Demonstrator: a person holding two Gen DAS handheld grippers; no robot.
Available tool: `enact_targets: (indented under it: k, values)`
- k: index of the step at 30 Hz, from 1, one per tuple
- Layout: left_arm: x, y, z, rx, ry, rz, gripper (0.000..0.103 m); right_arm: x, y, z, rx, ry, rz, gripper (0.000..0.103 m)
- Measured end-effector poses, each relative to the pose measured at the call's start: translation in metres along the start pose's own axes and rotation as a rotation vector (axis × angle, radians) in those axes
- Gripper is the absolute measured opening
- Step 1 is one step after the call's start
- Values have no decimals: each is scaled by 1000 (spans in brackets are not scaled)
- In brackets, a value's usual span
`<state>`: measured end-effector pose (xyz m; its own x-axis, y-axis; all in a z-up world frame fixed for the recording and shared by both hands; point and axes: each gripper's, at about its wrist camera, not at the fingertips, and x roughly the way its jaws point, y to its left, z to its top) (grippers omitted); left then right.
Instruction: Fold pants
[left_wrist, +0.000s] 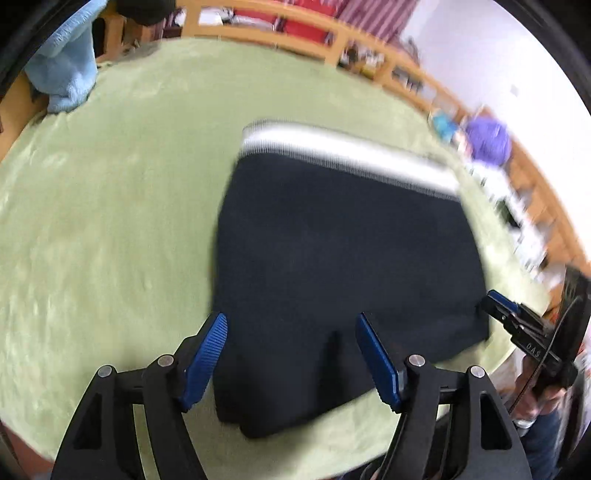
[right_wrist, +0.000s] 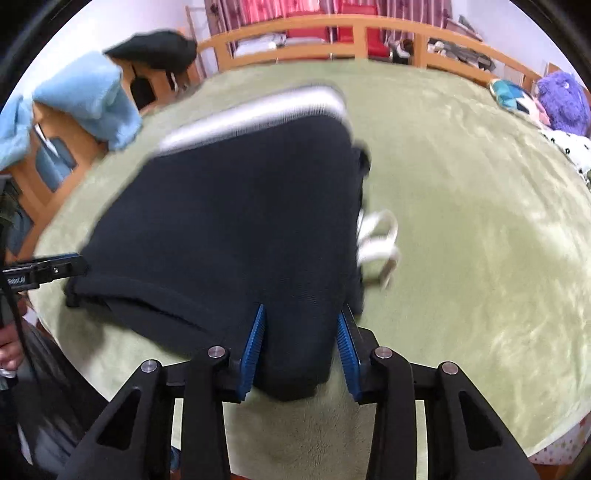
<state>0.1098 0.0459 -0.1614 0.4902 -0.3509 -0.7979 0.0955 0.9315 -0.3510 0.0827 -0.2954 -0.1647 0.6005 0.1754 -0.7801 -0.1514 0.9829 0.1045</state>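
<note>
Nearest to us in the left wrist view, our left gripper (left_wrist: 291, 354) with its ribbed blue pads has its jaws spread wide, holding nothing. The near left corner of the folded dark navy knit pants (left_wrist: 343, 266) lies between and below the fingers; whether the pads touch the cloth we cannot tell.

In the right wrist view our right gripper (right_wrist: 301, 349) is partly open, its blue pads on either side of the near right corner of the pants (right_wrist: 236, 236). Whether they press the fabric we cannot tell. At the left edge of this view the other gripper's tip sits just beside the far corner of the pants.

The pants lie folded into a broad, roughly rectangular bundle on the pale green fleecy blanket (right_wrist: 480, 229) covering the bed. A white drawstring loop (right_wrist: 380, 240) spills out on the blanket at their right side. The white ribbed waistband (left_wrist: 347, 155) runs along the far edge, blurred.

Further off, a light blue fluffy towel (right_wrist: 85, 99) hangs over wooden furniture at left. A purple furry plush toy (right_wrist: 561, 103) sits at the far right, and the light wooden bed rail (right_wrist: 332, 29) curves behind.
</note>
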Motion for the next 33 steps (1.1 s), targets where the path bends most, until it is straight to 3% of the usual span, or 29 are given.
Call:
enact_targets:
  k: [1,3,6,9,10,11,13,14,15,16,17,19,21,23,27,29,31,33]
  values:
    - [0,2,9,-3,-12,3,70,-3,-2,7,-8,-32,-5,40]
    - [4,4,37,7,-42,14,70,-2,-1,39,-35,-90,-16,60]
    - [12,5,68,0,-71,27,70,18,-7,77,-43,-137,-35,62]
    - [15,13,79,-23,-76,-2,70,69,-27,107,2,-63,-35,64]
    - [15,16,82,-19,-81,-5,70,89,-33,110,27,-6,-27,62]
    - [18,11,86,-15,-85,-1,70,103,-39,111,67,24,21,49]
    - [20,10,88,-12,-85,8,70,99,-43,108,94,-29,45,24]
    - [21,5,89,-13,-85,9,70,86,-48,107,113,-61,108,15]
    - [21,2,91,-8,-94,-3,70,69,-60,105,183,-92,193,15]
    - [20,-2,93,-4,-104,-12,70,64,-66,102,224,-100,225,15]
    - [19,-4,93,1,-117,-20,70,57,-71,96,238,-102,212,15]
    - [27,-10,95,7,-119,-32,70,74,-70,84,182,-55,85,19]
    - [42,-18,98,12,-92,-23,70,89,-69,79,181,-24,31,33]
    - [55,-27,99,32,-81,-7,70,77,-68,82,186,-37,36,43]
    - [80,-40,95,77,-45,61,70,37,-60,79,178,-147,-18,43]
    - [100,-38,91,65,6,83,70,36,-47,69,131,-126,0,43]
    - [108,-36,87,67,19,128,70,53,-35,57,80,-58,-40,39]
    - [108,-35,83,67,25,142,70,71,-33,47,110,-20,-53,37]
